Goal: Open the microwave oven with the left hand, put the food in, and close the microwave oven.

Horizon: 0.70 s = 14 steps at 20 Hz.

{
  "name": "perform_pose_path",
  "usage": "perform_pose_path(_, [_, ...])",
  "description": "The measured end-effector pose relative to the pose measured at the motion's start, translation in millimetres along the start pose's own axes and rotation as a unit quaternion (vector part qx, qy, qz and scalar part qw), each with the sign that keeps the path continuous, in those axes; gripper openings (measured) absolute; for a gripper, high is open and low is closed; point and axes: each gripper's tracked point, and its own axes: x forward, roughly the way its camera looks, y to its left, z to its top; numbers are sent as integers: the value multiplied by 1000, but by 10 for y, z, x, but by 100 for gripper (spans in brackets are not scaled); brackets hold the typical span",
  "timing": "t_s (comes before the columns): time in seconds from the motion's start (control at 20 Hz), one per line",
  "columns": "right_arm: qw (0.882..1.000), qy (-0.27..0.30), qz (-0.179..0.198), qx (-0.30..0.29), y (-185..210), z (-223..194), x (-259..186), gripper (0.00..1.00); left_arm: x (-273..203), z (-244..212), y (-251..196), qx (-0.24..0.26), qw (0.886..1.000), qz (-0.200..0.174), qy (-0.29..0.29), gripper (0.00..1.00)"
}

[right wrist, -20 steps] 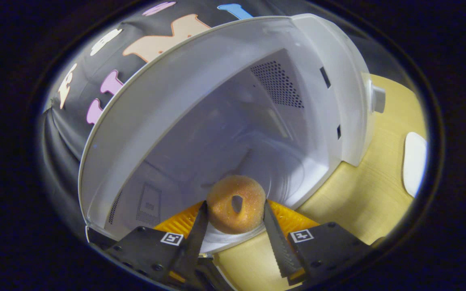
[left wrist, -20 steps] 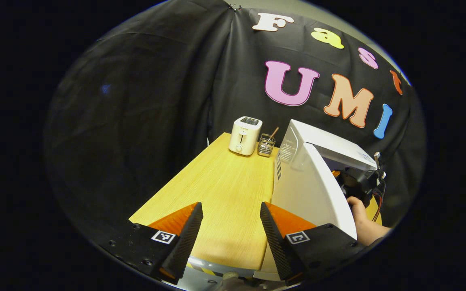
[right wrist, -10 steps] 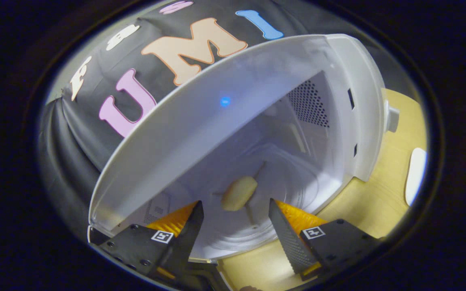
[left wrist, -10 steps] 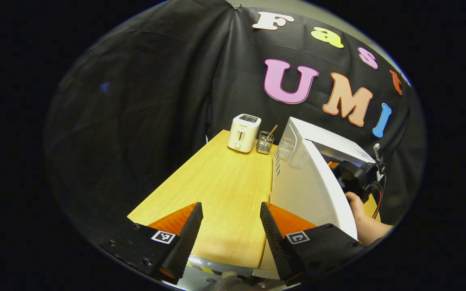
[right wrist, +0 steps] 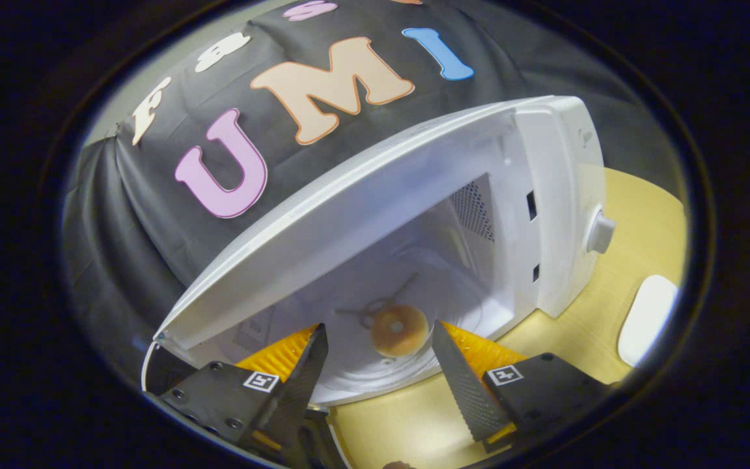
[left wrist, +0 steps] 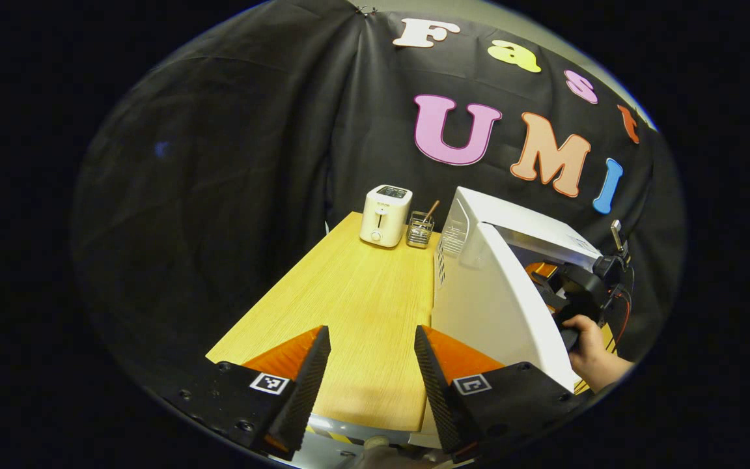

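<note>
The table point(left wrist: 362, 306) carries the white microwave point(right wrist: 544, 169), its door point(left wrist: 499, 306) swung open, with a toaster point(left wrist: 385, 215) and a small glass holder point(left wrist: 419, 229) at the far end. The donut point(right wrist: 400, 329) lies flat on the turntable point(right wrist: 375, 378) inside the microwave. The right gripper point(right wrist: 378, 371) stands spread wide and empty just outside the opening, and the left gripper point(left wrist: 372, 365) hangs open over the table beside the door, its 2 fingers apart with nothing between them.

Wooden table point(left wrist: 355, 312) bears a white microwave oven point(left wrist: 499, 293). Left of the microwave, at the far edge: toaster point(left wrist: 385, 215), wire utensil holder point(left wrist: 419, 230) beside it.
</note>
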Motion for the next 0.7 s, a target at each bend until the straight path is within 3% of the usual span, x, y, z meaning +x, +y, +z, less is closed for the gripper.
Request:
perform_pose_path(0.1, [1000, -1, 6, -15, -33, 26, -106, 99, -16, -16, -19, 5, 1000, -3, 1, 69])
perform_pose_path(0.2, [999, -2, 14, -42, -65, 63, -240, 99, -29, -71, -43, 15, 1000, -6, 9, 51])
perform_pose_path(0.35, [997, -5, 30, -76, -73, 121, -480, 99, -78, -48, -45, 47, 999, -6, 6, 33])
perform_pose_path(0.4, [996, -5, 36, -86, -71, 140, -568, 99, -74, -61, -40, 54, 999, -6, 6, 14])
perform_pose_path(0.45, [994, -5, 41, -98, -65, 147, -642, 99, -80, -74, -47, 58, 998, -6, 7, 14])
perform_pose_path(0.5, [992, -6, 44, -115, -76, 156, -724, 99, -82, -98, -43, 63, 998, -5, 10, 0])
perform_pose_path(0.7, [983, -9, 62, -173, -60, 221, -1057, 100, -92, -160, -155, 67, 997, -25, 18, 0])
